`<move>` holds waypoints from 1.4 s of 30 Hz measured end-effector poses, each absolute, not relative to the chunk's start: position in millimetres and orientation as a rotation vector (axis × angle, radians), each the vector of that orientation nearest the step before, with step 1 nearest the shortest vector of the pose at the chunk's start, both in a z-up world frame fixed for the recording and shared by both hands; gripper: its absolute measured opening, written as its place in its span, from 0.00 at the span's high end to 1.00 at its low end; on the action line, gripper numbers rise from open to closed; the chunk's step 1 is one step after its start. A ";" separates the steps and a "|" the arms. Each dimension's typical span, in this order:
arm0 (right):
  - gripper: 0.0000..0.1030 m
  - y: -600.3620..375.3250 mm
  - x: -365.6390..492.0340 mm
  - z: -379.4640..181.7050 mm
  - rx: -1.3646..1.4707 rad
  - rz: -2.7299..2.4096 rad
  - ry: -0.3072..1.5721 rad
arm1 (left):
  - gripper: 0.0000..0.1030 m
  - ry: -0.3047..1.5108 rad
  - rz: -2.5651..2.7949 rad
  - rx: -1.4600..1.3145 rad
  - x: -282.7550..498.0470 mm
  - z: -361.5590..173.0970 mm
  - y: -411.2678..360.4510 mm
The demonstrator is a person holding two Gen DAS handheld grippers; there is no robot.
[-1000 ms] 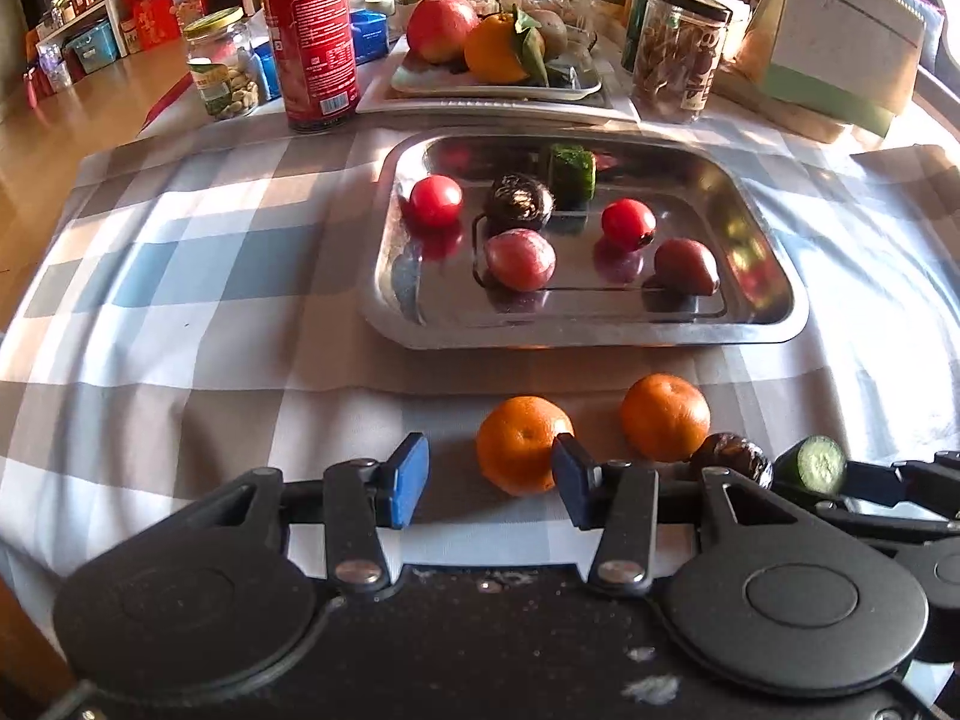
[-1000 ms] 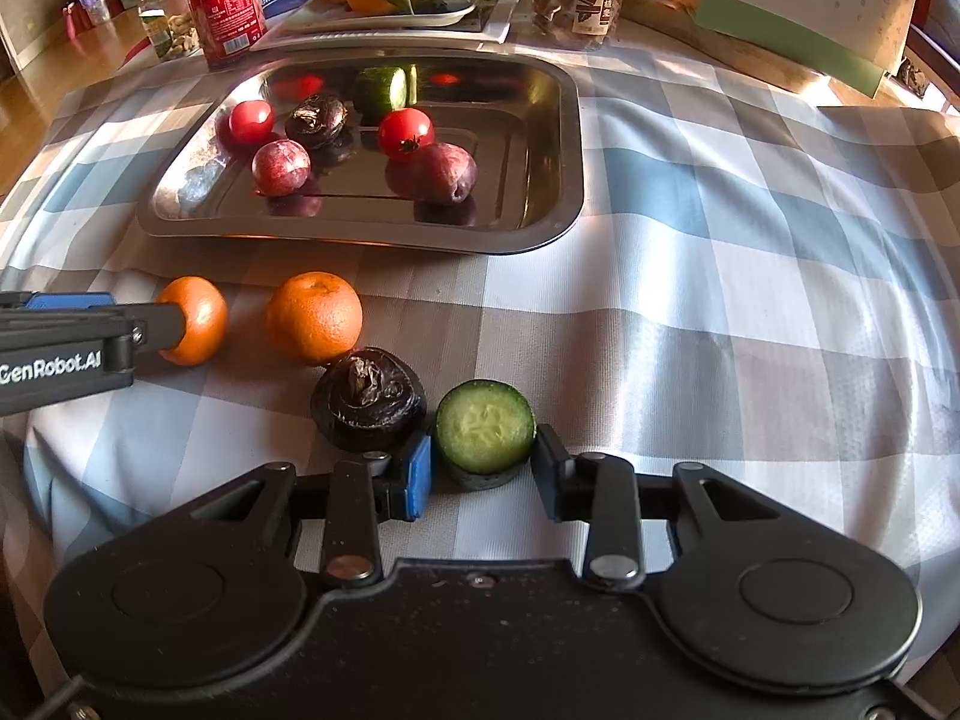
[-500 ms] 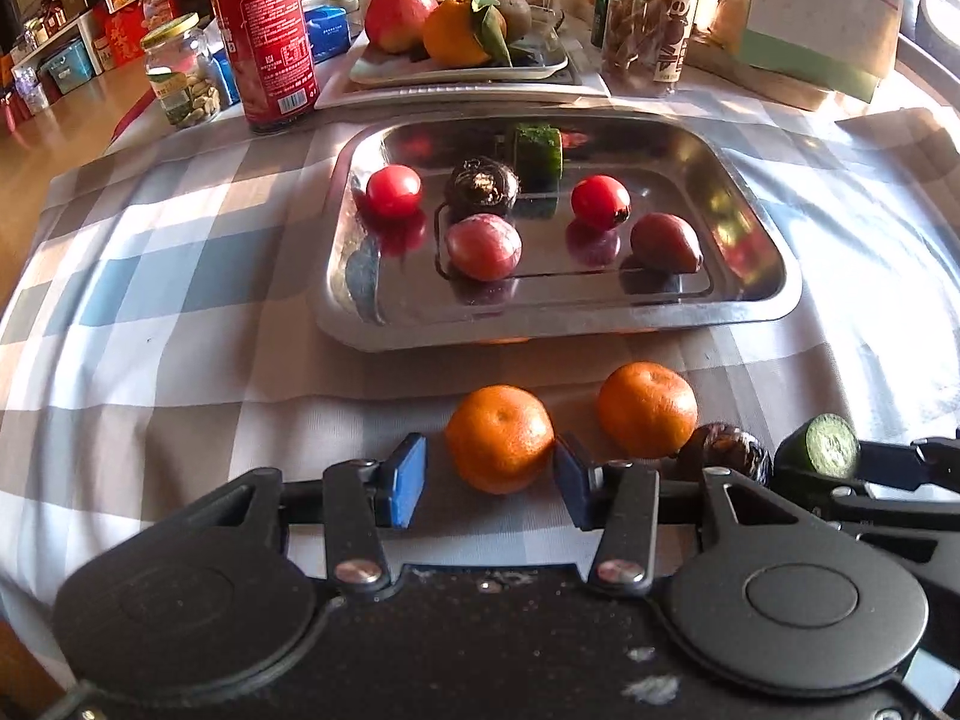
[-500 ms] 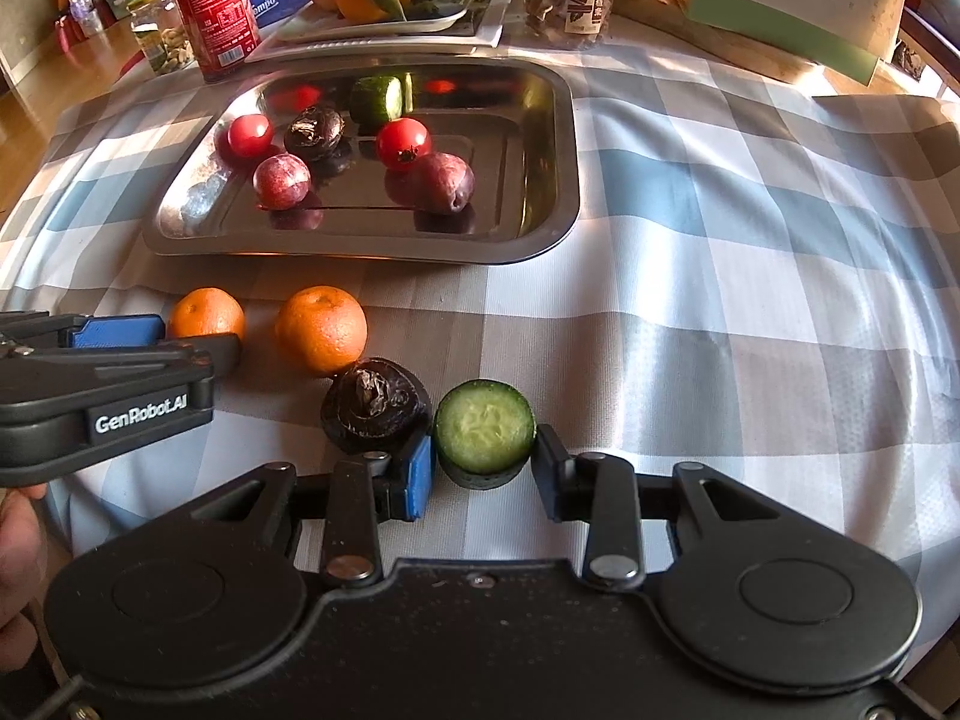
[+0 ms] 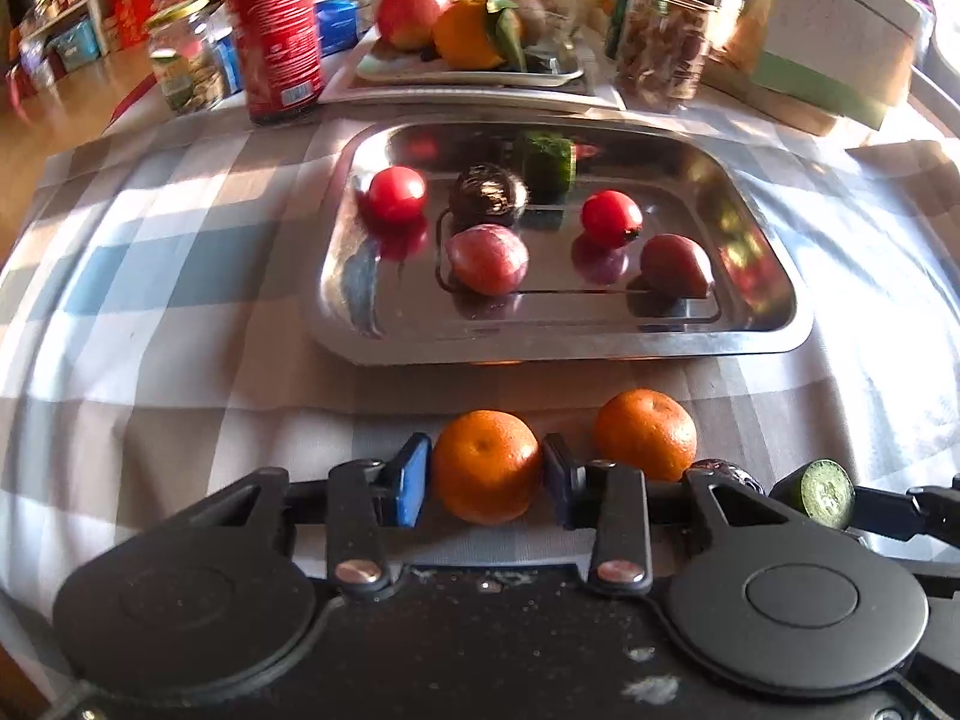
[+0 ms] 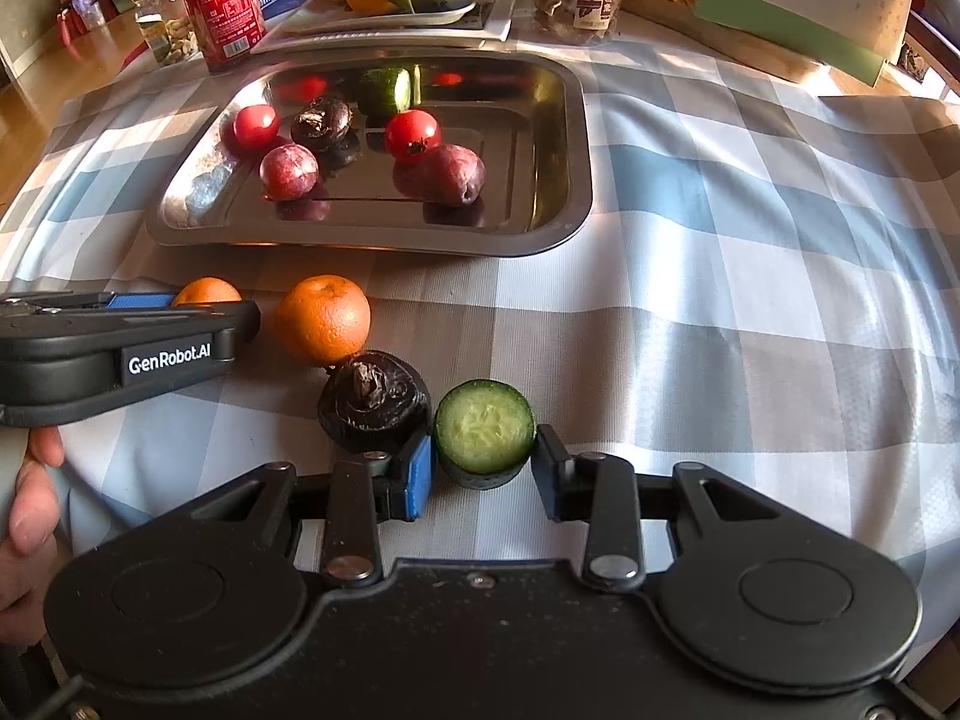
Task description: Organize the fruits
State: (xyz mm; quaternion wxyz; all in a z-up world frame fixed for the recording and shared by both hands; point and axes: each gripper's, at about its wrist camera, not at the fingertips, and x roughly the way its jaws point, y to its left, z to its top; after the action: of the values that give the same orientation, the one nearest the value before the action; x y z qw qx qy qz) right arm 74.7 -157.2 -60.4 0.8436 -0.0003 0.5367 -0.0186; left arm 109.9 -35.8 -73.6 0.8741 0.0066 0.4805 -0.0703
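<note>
The left claw [image 5: 486,474] lies low and level over the checked blue, grey and white cloth [image 6: 750,276] on the worktop, its black body lettered "GenRobot.AI" in white, the person's left hand [image 6: 27,516] wrapped round its handle. Its blue pads sit on either side of a small round orange mandarin [image 5: 486,467]; whether they are pressing the peel cannot be told. Just right of it, apart, rests a second orange mandarin [image 6: 324,319]. Next comes a dark wrinkled round fruit [image 6: 373,399], touching the left blue pad of the right claw [image 6: 483,468]. That claw is also held flat near the cloth, jaws open around a short green cucumber stub [image 6: 485,432] standing with its pale cut face up; a gap shows at its right side. Beyond, a rectangular shiny steel tray [image 6: 570,138] holds tomatoes, plums, another dark fruit and cucumber. Further back stands a red can [image 6: 219,0] with unreadable print.
</note>
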 end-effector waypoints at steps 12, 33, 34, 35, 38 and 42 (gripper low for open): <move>0.56 -163.4 72.4 -37.1 0.035 -0.059 1.019 | 0.62 0.879 -0.136 0.023 95.0 -46.2 -37.3; 0.56 -165.0 81.9 -37.1 0.137 -0.079 1.045 | 0.62 0.956 -0.116 -0.008 100.8 -49.0 -34.6; 0.56 -164.4 81.6 -35.7 0.135 -0.084 1.038 | 0.62 0.955 -0.112 -0.014 100.2 -47.8 -33.9; 0.56 -163.6 81.4 -34.2 0.132 -0.087 1.032 | 0.62 0.955 -0.111 -0.021 99.7 -46.4 -33.1; 0.56 -161.9 80.2 -28.6 0.134 -0.089 1.010 | 0.62 0.951 -0.108 -0.041 98.6 -41.8 -31.5; 0.56 -160.7 79.9 -22.7 0.140 -0.092 0.993 | 0.62 0.936 -0.108 -0.044 96.7 -35.0 -31.5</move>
State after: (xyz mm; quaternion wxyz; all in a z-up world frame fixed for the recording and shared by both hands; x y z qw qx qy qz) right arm 79.9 -160.7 -22.7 0.8760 0.0669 0.4757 -0.0441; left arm 96.7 -31.5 -35.0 0.8908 -0.0211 0.4508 -0.0521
